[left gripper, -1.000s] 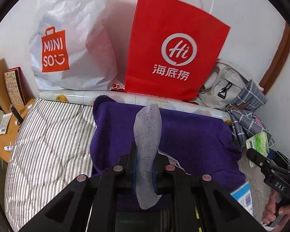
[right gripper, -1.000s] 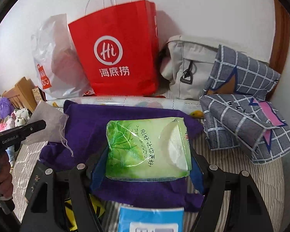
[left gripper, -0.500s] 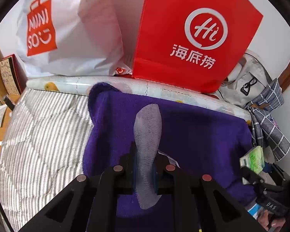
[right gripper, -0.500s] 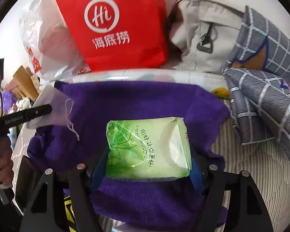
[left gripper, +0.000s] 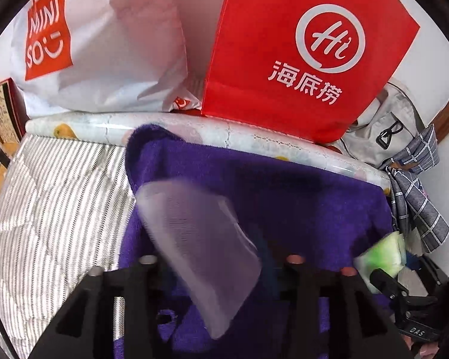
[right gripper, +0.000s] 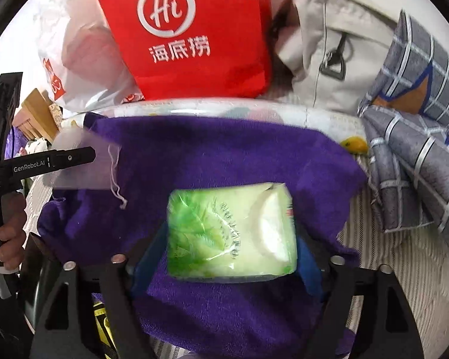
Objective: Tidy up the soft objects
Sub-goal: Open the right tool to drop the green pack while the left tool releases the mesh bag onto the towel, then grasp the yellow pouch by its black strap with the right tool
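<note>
- Left gripper (left gripper: 221,269) sits low over the purple towel (left gripper: 284,203). Its fingers look spread, with a blurred mesh pouch (left gripper: 200,239) between them; can't tell if it's gripped.
- Right gripper (right gripper: 224,257) is level over the same towel, jaws clamped on the green tissue pack (right gripper: 230,230).
- Red paper bag (right gripper: 191,36), white plastic bag (left gripper: 98,42), and a plaid cloth (right gripper: 416,164) crowd the back.

Between our right gripper's (right gripper: 230,236) jaws sits the tissue pack (right gripper: 232,230), over the towel (right gripper: 224,161); between our left gripper's (left gripper: 212,266) jaws hangs the mesh pouch (left gripper: 200,239), above the same towel; beyond both jaws stands the Haidilao paper bag (left gripper: 299,51), the Miniso bag (left gripper: 98,45) to its left, the backpack (right gripper: 329,53) to its right.
</note>
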Demonstrator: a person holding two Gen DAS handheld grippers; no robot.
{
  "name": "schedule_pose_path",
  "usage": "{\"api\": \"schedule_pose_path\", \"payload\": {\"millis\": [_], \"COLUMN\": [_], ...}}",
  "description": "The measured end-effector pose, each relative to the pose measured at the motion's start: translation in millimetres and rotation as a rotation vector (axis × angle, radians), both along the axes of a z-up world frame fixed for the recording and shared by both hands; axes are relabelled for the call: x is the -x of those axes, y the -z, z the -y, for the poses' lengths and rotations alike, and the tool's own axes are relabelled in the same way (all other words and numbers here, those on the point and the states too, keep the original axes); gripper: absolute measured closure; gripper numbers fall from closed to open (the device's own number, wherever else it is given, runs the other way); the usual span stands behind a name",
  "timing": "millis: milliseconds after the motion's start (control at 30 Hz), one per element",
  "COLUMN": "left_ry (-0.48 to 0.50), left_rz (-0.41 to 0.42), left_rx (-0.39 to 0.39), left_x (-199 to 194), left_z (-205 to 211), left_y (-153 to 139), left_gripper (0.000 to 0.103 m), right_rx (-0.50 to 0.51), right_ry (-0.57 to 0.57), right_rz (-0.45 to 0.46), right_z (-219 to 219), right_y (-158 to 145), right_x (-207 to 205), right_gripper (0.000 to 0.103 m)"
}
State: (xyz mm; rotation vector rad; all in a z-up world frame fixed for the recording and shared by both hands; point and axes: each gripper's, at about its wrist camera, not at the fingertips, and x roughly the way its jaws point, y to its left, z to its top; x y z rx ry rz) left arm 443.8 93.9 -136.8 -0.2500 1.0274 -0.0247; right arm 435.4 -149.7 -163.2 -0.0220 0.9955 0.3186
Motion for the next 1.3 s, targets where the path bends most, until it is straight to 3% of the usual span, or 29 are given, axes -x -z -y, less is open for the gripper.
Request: {"api": "schedule_pose_path", "payload": {"millis": [33, 133, 333, 533, 800, 933, 1100, 1167, 1233, 1300], "left_ry": [0.002, 0.011, -0.013, -0.033, -0.021, -0.026, -0.034, -0.035, -0.028, -0.022], "left_rz": [0.008, 0.029, 0.069, 0.115, 0.137, 0.142, 0.147, 0.152, 0.155, 0.155], "left_rx": [-0.008, -0.037, -0.068, -0.092, -0.087, -0.089, -0.034, -0.024, -0.016, -0.020], "left_x": [2.1, 8.4, 26.7, 54.1, 99.7, 123.3, 154.9, 166.8, 179.9, 190.9], "left_z": [0.5, 0.7, -4.0, -12.0, -17.6, -21.9, -30.7, -32.7, -34.1, -35.4], "left_y": [-2.4, -9.0, -30.2, -49.4, -58.8, -58.1, -57.0, -56.6, -55.4, -54.1], "left_gripper": [0.043, 0.032, 0.024, 0.023, 0.023, 0.023, 0.023, 0.023, 0.024, 0.023], "right_rx": [0.008, 0.035, 0.025, -0.023, -0.101, -0.087, -0.058, -0.040, -0.049, -0.108], "right_ry": [-0.003, -0.012, -0.009, -0.031, -0.141, -0.200, -0.233, -0.237, -0.254, -0.245], "right_rz": [0.013, 0.047, 0.066, 0.079, 0.062, 0.044, -0.003, -0.014, -0.050, -0.059], "right_z": [-0.5, -2.5, -0.4, -7.8, -33.6, -54.4, -71.5, -76.6, -80.1, -77.3], "right_y": [-2.2, -7.9, -24.8, -43.6, -41.7, -36.1, -23.0, -15.9, -7.9, -9.5], "right_x": [1.1, 6.1, 27.8, 68.2, 134.0, 155.2, 163.7, 163.2, 160.2, 160.5], "right_gripper": [0.017, 0.012, 0.011, 0.011, 0.013, 0.037, 0.038, 0.051, 0.084, 0.089]}}
